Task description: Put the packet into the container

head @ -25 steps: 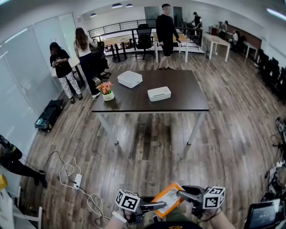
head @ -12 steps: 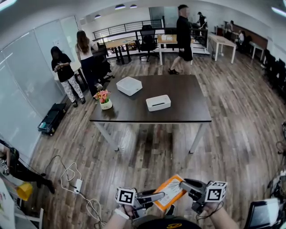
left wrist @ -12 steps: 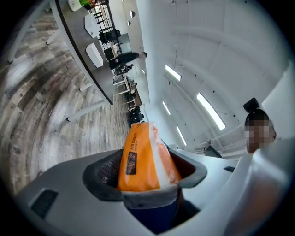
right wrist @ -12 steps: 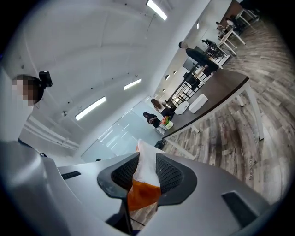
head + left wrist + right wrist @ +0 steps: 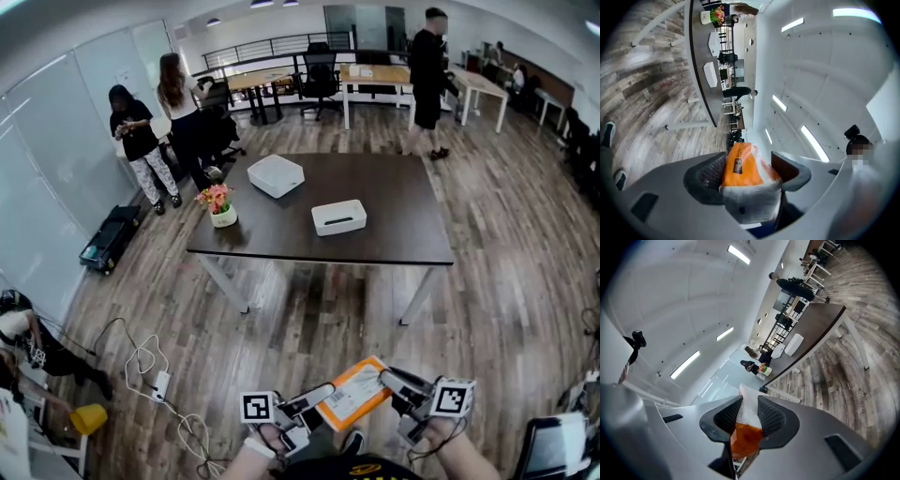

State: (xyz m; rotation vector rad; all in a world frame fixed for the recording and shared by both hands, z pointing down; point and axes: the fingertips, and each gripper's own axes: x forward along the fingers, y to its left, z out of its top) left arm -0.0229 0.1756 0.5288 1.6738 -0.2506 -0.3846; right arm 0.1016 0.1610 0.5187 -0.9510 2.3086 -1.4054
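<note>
Orange plastic packet (image 5: 353, 394) is hanging low in the head view, well apart from the white box-shaped container (image 5: 338, 217) on the dark table (image 5: 403, 234). Left gripper view: left tool (image 5: 747, 161) is spreading around it. Right gripper view: right tool (image 5: 749, 404) is closing, pinching its clear end, seemingly taking over.

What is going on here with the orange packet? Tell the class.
A person holds a gripper in each hand, the orange packet between them. The right gripper has its jaws closing on the packet's clear end; the left gripper has its jaws opening, the packet's other end between them. The dark table with two white containers stands well ahead, so the packet is not in a container yet.
</note>
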